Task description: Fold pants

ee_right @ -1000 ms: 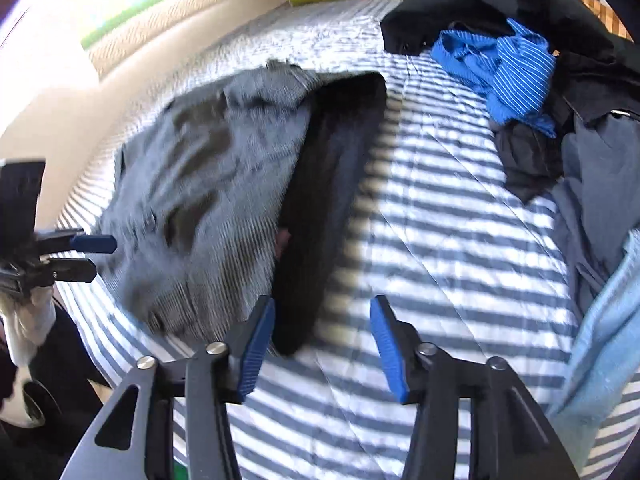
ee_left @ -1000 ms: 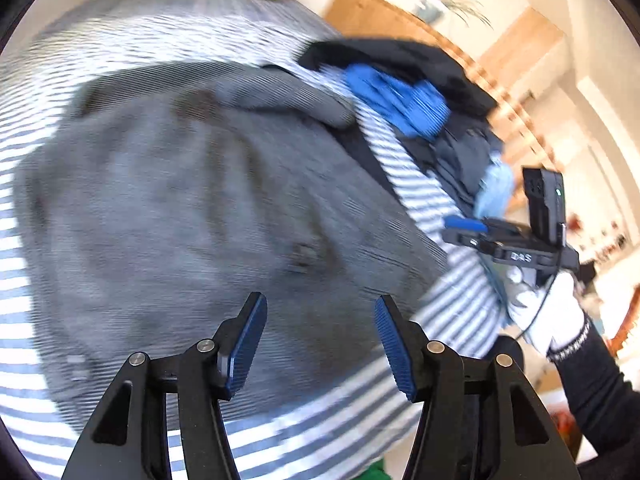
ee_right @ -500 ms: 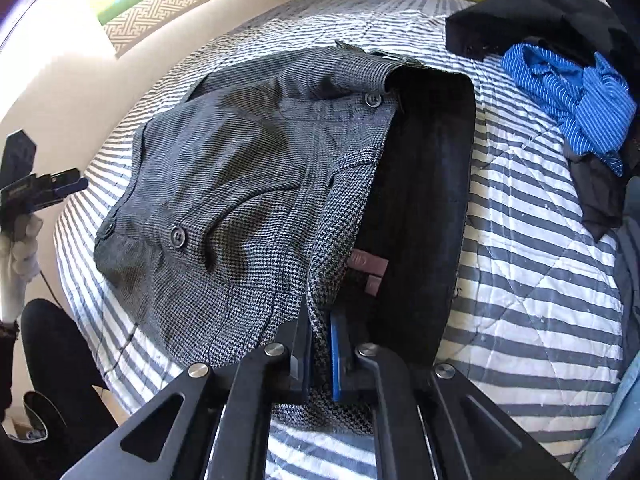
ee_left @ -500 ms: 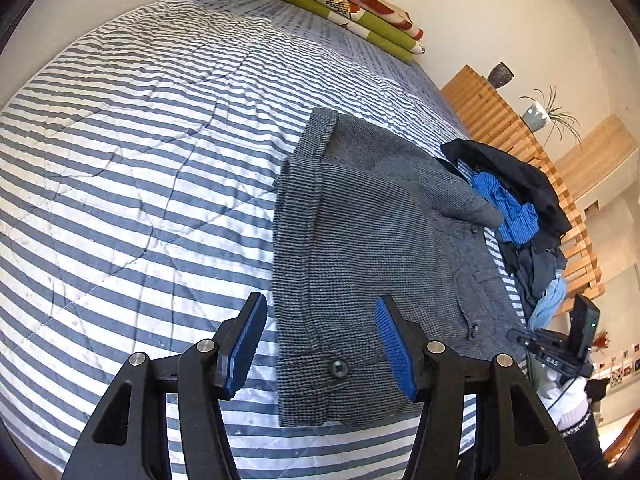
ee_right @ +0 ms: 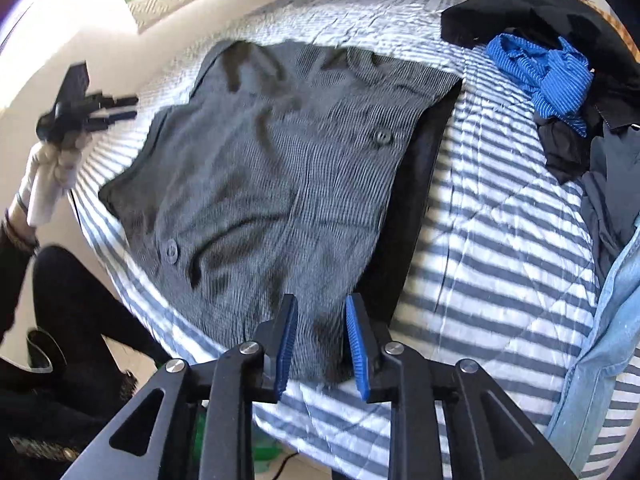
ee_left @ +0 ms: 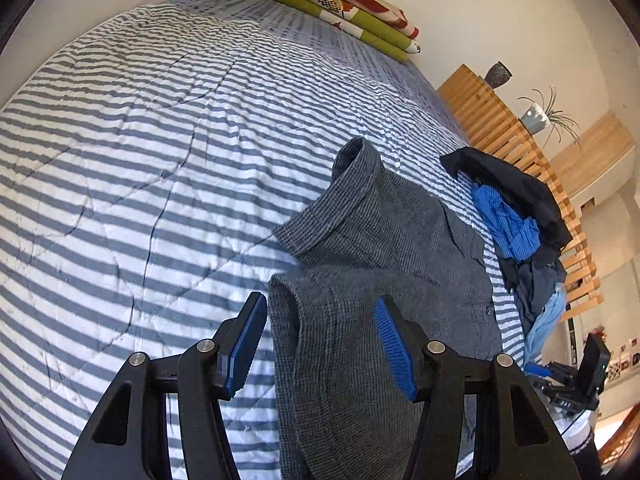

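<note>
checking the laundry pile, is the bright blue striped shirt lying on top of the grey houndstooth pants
No, the bright blue striped shirt sits in the dark clothes pile off to the side, with striped bedspread showing between it and the grey houndstooth pants.

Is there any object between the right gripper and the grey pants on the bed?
Nothing visible. The right gripper is directly over the near edge of the grey pants, its jaws opening with the cloth seen between them. The pile of other clothes lies off to the side.
</note>
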`<state>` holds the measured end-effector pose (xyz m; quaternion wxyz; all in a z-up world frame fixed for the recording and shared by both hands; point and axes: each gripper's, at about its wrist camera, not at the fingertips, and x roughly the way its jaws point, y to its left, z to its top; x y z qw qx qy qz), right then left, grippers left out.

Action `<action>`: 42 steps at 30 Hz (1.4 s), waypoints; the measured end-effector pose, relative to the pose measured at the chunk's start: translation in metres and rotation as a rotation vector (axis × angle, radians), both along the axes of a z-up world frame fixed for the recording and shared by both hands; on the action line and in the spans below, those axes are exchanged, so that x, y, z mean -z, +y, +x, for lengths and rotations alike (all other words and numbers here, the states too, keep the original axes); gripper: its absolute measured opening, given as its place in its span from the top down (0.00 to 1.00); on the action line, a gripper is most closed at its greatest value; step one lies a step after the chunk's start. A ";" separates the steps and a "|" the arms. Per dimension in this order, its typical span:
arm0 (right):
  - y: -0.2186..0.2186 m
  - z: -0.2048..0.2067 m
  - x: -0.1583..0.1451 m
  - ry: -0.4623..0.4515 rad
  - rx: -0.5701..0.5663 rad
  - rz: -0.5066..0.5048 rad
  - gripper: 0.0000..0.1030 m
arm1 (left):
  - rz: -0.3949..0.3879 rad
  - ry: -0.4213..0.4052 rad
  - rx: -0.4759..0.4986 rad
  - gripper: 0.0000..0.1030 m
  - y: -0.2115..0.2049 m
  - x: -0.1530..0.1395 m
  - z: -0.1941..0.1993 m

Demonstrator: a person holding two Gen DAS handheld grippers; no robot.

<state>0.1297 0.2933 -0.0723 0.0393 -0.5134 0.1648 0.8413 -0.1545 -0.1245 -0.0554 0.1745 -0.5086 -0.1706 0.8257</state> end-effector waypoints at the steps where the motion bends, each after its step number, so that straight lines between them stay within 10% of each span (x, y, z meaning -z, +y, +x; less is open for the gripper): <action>1: 0.010 -0.007 -0.006 0.025 0.036 -0.003 0.67 | 0.005 -0.001 -0.004 0.42 0.003 -0.002 -0.011; 10: 0.119 -0.105 0.004 0.064 0.307 -0.092 0.63 | 0.154 -0.077 -0.001 0.36 0.044 0.002 -0.120; 20: 0.181 -0.175 0.047 -0.015 0.410 -0.084 0.54 | 0.034 -0.216 0.052 0.36 0.112 0.060 -0.179; 24: 0.192 -0.189 0.061 -0.003 0.438 -0.146 0.54 | 0.136 -0.227 -0.010 0.78 0.108 0.075 -0.192; 26: 0.192 -0.195 0.062 0.001 0.448 -0.134 0.54 | 0.143 -0.193 -0.018 0.89 0.108 0.073 -0.190; 29: 0.184 -0.201 0.058 -0.003 0.427 -0.075 0.89 | 0.135 -0.094 0.040 0.94 0.112 0.056 -0.170; 38: 0.136 -0.157 0.004 0.144 0.291 0.062 0.92 | 0.079 -0.120 0.272 0.90 0.117 0.072 -0.044; 42: 0.121 -0.150 0.010 0.103 0.252 0.109 0.92 | 0.064 -0.157 0.325 0.69 0.127 0.087 -0.033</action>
